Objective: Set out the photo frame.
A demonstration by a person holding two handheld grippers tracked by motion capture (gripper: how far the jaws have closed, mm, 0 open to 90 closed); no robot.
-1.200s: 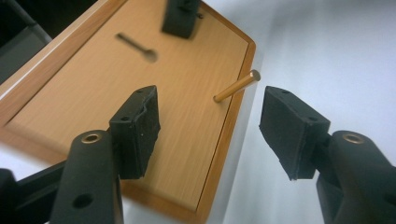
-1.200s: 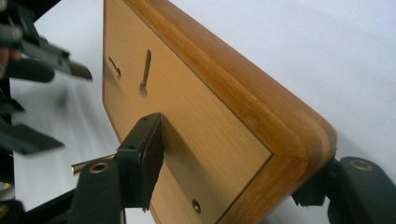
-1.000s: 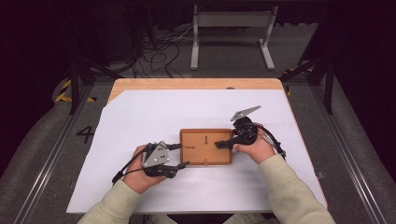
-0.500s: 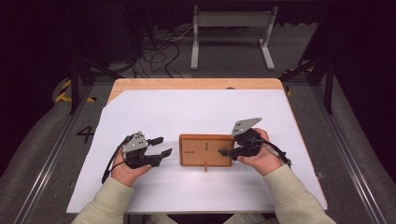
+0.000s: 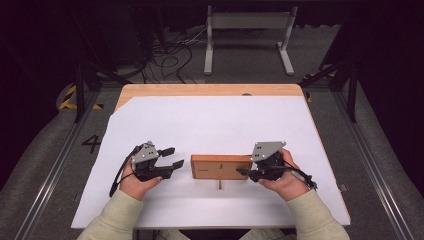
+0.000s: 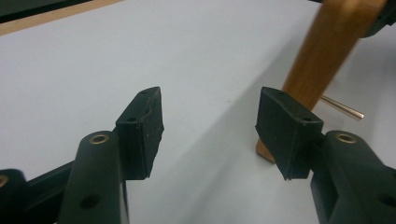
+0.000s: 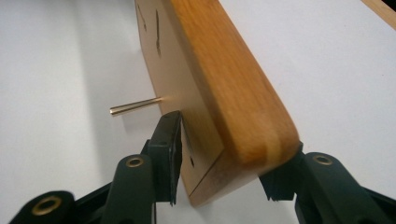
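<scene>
Beside the upright wooden block (image 5: 220, 166), the left tongs (image 5: 171, 158) gape empty, while the right gripper view shows the right tongs (image 7: 224, 158), just closing, clamping its end near a brass pin (image 7: 135, 105).

In the right gripper view, the wooden block (image 7: 224, 88) runs off the top edge, and its near corner hides the right-hand pad. In the left gripper view, the block's top is cut off, and the brass pin's (image 6: 343, 107) root is hidden behind the block.
</scene>
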